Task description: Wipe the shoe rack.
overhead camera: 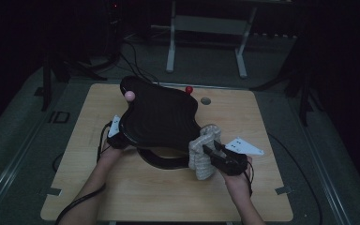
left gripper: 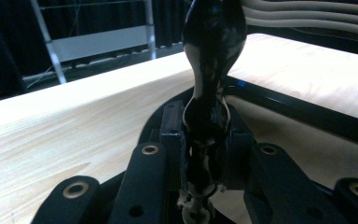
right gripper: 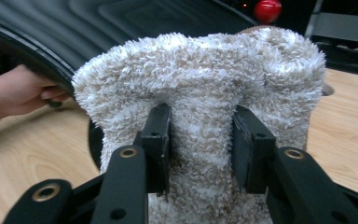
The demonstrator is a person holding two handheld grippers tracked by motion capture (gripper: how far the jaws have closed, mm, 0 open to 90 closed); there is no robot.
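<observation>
Black moulded tray point(overhead camera: 161, 117) held tilted above the tabletop point(overhead camera: 122, 197), near edge low, far edge raised — probably angled so the ridged face is open for wiping. Left tool point(overhead camera: 117, 137) clamped on tray's left rim; in left gripper view jaws nearly closed with the glossy black rim point(left gripper: 205, 116) pinched edge-on between the pads, so serving as the steadying grip. Right tool point(overhead camera: 211, 152) closed on a fluffy beige cloth point(overhead camera: 204, 157), pile bulging around both pads point(right gripper: 161, 140) in right gripper view; cloth bunched upright at the tray's near-right corner, touching or just beside the rim — cannot tell which. Dark curved piece point(overhead camera: 161, 161) lying on tabletop under the tray, likely its base or a second tray, unclear. Pink ball point(overhead camera: 130, 95) at tray's far-left edge and red ball point(overhead camera: 189, 89) behind far edge; attached or separate not clear. Small round hole point(overhead camera: 206, 100) in tabletop far right, well apart. Judged step: cloth brought to tray for wiping, one side braced.
</observation>
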